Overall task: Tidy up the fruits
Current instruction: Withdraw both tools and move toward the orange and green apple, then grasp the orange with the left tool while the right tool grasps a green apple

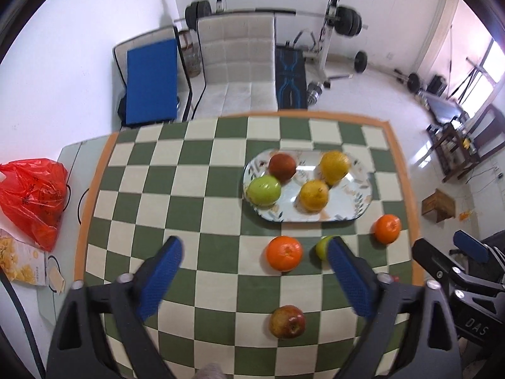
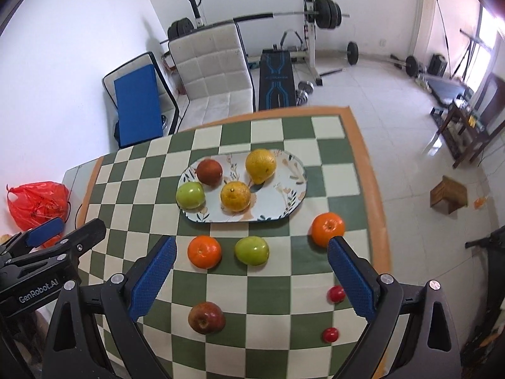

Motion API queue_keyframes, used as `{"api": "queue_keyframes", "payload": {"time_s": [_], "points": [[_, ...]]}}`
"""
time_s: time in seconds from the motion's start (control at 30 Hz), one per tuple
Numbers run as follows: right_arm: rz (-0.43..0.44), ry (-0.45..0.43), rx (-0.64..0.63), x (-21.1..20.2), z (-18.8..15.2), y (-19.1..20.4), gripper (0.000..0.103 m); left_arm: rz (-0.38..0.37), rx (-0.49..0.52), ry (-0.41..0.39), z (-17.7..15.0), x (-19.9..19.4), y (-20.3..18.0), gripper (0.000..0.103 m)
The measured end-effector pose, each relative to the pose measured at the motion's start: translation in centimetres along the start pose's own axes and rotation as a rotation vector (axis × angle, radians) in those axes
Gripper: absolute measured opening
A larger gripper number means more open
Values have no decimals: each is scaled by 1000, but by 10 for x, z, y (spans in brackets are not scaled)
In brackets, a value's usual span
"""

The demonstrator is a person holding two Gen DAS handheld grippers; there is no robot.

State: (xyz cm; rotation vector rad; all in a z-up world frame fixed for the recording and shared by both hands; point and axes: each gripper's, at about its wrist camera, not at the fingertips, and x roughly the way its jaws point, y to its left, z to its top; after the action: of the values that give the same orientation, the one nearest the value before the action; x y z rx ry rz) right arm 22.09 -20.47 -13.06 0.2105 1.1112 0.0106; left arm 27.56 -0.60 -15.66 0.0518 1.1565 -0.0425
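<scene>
Both the left gripper (image 1: pixel 254 252) and the right gripper (image 2: pixel 251 252) hover with jaws spread, holding nothing. The oval plate (image 2: pixel 284 202) near the table's (image 2: pixel 350 145) far edge holds four fruits; two oranges (image 2: pixel 204 251), a green apple (image 2: pixel 252 250), a red apple (image 2: pixel 206 317) and two small red fruits (image 2: pixel 335 293) lie on the checkered cloth toward the near edge.

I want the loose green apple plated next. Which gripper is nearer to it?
Right, probably. The green apple lies centred ahead of the open right gripper. For the open left gripper it sits off to the right, half hidden behind its right finger.
</scene>
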Motion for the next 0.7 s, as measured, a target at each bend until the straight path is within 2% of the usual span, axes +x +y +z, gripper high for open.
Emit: {"api": "queue_keyframes", "payload": {"time_s": [0.17, 0.37, 0.43, 0.57, 0.6, 0.7], "points": [[16, 91, 19, 59, -3, -5, 98, 32, -18, 122, -1, 60, 3, 103], [35, 270, 92, 159, -18, -18, 97, 7, -75, 321, -7, 136, 9, 103], [41, 319, 124, 188, -23, -23, 88, 0, -107, 368, -9, 155, 11, 103], [74, 407, 181, 239, -33, -26, 76, -3, -146, 425, -13, 178, 13, 103], [81, 420, 186, 247, -35, -25, 67, -9, -151, 435, -15, 182, 12, 103], [95, 430, 186, 258, -39, -24, 65, -43, -161, 463, -19, 189, 8, 103]]}}
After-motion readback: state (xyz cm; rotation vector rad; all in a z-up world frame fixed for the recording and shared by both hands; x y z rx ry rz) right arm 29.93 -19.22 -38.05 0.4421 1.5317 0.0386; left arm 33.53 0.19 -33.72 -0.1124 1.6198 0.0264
